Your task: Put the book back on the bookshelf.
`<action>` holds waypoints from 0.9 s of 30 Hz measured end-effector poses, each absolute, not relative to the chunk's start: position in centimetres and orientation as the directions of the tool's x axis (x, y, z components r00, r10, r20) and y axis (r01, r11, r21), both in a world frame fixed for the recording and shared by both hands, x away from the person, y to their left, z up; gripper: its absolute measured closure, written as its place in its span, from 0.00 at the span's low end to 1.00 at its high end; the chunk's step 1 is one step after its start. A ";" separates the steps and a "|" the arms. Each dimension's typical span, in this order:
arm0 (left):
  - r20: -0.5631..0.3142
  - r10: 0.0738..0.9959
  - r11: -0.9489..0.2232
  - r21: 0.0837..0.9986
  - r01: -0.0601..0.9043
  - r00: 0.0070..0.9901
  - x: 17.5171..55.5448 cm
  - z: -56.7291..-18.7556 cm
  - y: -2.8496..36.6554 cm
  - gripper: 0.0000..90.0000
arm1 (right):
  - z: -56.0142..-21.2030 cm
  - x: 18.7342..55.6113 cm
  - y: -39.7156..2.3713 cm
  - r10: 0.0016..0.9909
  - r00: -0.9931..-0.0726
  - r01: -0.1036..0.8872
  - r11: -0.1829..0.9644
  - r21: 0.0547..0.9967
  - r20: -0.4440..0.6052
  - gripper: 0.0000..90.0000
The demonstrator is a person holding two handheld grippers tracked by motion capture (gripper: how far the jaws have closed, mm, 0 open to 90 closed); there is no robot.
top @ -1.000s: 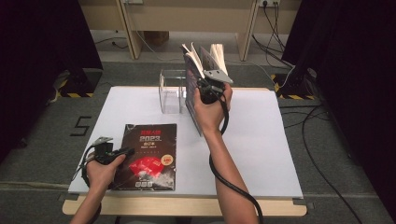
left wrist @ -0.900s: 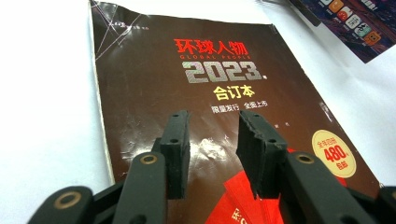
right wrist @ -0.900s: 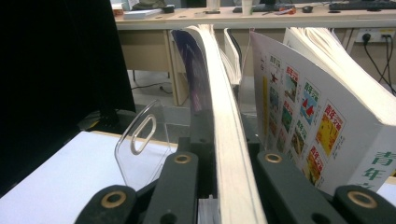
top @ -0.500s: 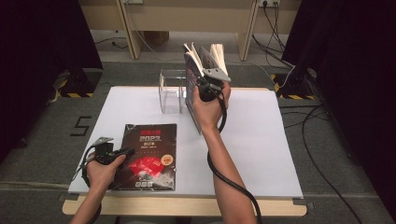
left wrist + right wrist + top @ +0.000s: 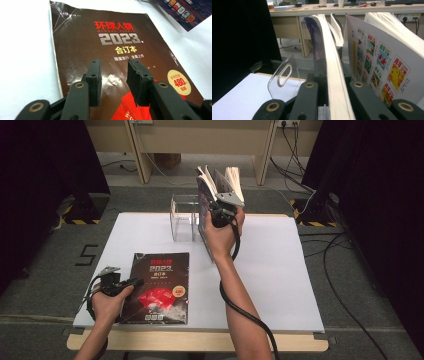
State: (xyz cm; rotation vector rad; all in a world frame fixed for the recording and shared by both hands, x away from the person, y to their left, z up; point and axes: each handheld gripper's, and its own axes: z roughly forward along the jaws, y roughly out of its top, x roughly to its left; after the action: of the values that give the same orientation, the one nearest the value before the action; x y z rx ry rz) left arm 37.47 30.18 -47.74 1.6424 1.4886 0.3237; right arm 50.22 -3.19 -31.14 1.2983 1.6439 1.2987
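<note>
White-paged book (image 5: 220,180) unmoved, right tool (image 5: 220,215) still clamped

1. Two books: one dark-covered book (image 5: 160,287) lies flat on the table, and one thick book (image 5: 220,185) stands upright with its pages fanned apart (the fanned sections all seem to belong to a single volume, though the pictures do not settle that).
2. One clear acrylic stand (image 5: 184,217), with at least one see-through divider showing an oval slot in the right gripper view.
3. Two grippers: one left gripper (image 5: 134,282) and one right gripper (image 5: 216,206), each with two black jaws.
4. Two hands, one on each gripper.
5. One white table (image 5: 280,270).
</note>
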 end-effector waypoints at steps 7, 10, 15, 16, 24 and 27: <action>-0.348 0.903 0.094 0.730 0.677 0.251 37.5 -47.7 30.2 0.71 | -31.0 50.3 -3.0 0.956 -0.282 0.291 0.010 0.957 0.075 0.92; -0.349 0.903 0.094 0.731 0.676 0.251 37.5 -47.7 30.2 0.71 | -31.0 50.3 -3.0 0.957 -0.279 0.288 0.007 0.958 0.078 0.92; -0.353 0.902 0.099 0.731 0.676 0.249 37.4 -47.7 30.2 0.71 | -31.0 50.3 -2.9 0.959 -0.273 0.283 0.004 0.959 0.077 0.92; -0.352 0.902 0.098 0.731 0.676 0.250 37.4 -47.7 30.2 0.71 | -31.0 50.4 -2.9 0.959 -0.273 0.284 0.003 0.959 0.078 0.92; -0.352 0.903 0.099 0.730 0.676 0.247 37.4 -47.7 30.3 0.71 | -31.1 50.6 -2.6 0.961 -0.265 0.283 -0.002 0.959 0.080 0.92; -0.351 0.903 0.099 0.731 0.676 0.247 37.4 -47.7 30.3 0.71 | -31.2 50.7 -2.6 0.962 -0.261 0.281 0.001 0.960 0.075 0.92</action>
State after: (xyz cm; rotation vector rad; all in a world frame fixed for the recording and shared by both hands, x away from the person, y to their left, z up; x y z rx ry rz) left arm 37.42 30.28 -47.72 1.6382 1.4915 0.3243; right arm 50.71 -2.56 -31.17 1.3051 1.6099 1.2928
